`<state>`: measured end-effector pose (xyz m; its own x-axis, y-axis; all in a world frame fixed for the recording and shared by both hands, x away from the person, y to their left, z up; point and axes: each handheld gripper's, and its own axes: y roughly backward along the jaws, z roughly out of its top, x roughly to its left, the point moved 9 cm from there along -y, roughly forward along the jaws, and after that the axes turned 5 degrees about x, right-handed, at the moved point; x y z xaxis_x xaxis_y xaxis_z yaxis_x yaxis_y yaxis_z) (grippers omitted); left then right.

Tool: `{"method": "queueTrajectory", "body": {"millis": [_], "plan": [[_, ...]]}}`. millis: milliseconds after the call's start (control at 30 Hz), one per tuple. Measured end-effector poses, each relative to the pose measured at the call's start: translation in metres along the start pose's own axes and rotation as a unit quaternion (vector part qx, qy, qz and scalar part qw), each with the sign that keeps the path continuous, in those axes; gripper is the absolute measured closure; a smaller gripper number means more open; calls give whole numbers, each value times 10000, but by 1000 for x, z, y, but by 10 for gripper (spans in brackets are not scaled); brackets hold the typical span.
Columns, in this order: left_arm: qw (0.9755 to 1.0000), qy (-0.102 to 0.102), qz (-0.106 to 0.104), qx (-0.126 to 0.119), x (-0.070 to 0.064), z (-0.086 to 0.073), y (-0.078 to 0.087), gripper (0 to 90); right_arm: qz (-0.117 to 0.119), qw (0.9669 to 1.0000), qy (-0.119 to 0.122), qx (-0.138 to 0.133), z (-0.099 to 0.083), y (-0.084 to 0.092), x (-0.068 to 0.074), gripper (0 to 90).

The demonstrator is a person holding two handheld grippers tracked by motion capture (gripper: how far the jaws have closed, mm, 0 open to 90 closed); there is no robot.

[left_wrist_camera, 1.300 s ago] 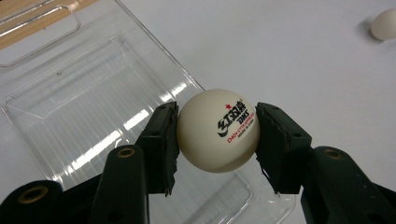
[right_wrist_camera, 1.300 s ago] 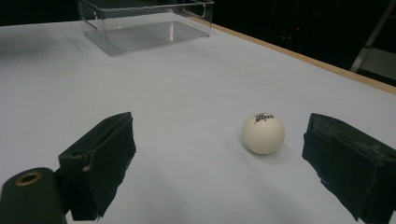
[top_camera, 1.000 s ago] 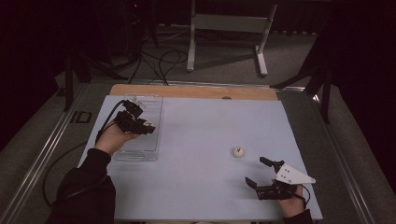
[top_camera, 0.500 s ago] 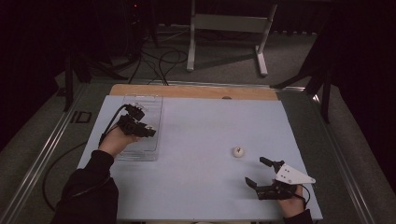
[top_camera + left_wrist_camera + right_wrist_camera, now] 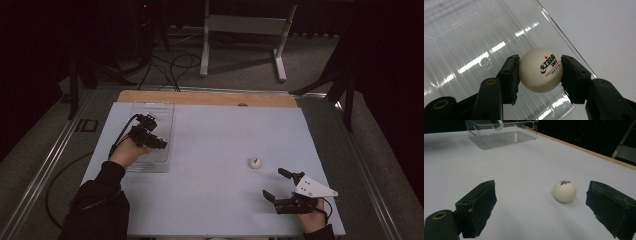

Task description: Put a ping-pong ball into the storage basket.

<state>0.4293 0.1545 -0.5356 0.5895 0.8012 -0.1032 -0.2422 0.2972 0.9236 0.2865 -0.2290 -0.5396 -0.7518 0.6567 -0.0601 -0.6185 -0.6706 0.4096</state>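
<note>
A white table-tennis ball (image 5: 540, 70) with red and black print is pinched between the pads of my left gripper (image 5: 540, 73), which is shut on it. The ball hangs just above the near right part of a clear plastic tray (image 5: 461, 37). In the high view my left gripper (image 5: 159, 142) is over that tray (image 5: 150, 107) at the table's left. A second white ball (image 5: 255, 162) lies loose on the table, right of centre. My right gripper (image 5: 273, 183) rests open near the front right. That ball (image 5: 564, 191) lies a little ahead of my right gripper (image 5: 545, 205), nearer the right jaw.
The table is covered by a pale blue-white sheet (image 5: 220, 135), with a wooden strip (image 5: 200, 98) along its far edge. A metal rail (image 5: 55, 150) runs along the left side. Behind the table, a stand and cables sit on the dark floor.
My left gripper has sunk toward the tray with the ball still in it. My right gripper and the loose ball have stayed put.
</note>
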Motion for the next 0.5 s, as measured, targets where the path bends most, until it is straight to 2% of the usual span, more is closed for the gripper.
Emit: {"method": "queueTrajectory", "body": {"millis": [100, 333, 500], "plan": [[10000, 67, 21, 9, 1, 0, 0, 513, -3, 10000, 0, 1, 0, 0, 0, 92], [10000, 66, -16, 19, -2, 1, 1, 487, -8, 10000, -2, 12, 0, 0, 0, 92], [9998, 186, 87, 50, 1, 1, 3, 279, -13, 10000, 7, 13, 0, 0, 0, 92]]}}
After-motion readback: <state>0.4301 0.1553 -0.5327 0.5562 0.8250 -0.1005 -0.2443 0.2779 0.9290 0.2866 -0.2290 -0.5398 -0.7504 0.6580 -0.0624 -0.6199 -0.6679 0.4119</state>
